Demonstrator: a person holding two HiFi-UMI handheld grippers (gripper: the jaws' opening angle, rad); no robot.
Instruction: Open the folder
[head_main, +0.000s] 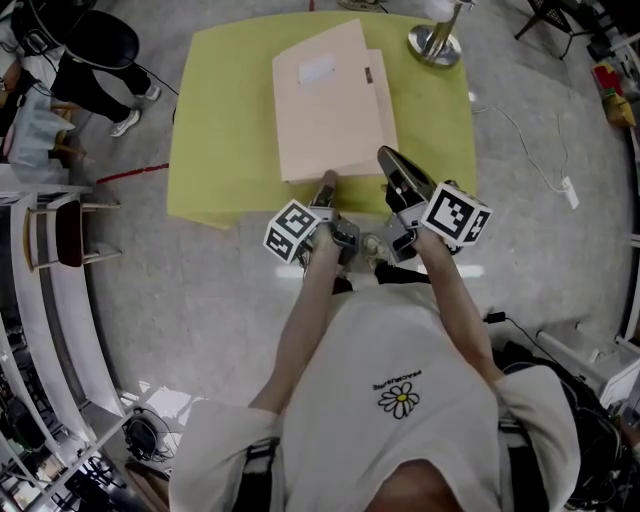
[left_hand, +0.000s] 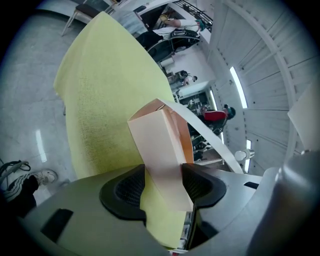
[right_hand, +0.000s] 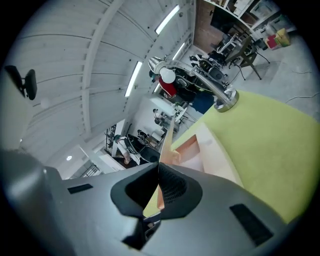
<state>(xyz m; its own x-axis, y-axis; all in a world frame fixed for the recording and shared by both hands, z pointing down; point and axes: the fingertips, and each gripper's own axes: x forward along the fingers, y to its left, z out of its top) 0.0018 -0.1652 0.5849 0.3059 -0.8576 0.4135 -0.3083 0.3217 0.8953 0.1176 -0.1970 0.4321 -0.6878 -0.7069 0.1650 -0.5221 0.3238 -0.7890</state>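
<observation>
While the folder (head_main: 335, 100) lies on the yellow-green table (head_main: 220, 130), its near edge sits in both claws. The left gripper (head_main: 326, 185) is clamped on the thick lower part, and the right gripper (head_main: 388, 160) is pinched shut on the thin cover, raised just off it.

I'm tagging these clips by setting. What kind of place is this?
Probably a lab or workshop, not a home: bare grey floor with a trailing cable, white shelving, and cluttered equipment benches beyond the cloth-covered table holding the folder.
</observation>
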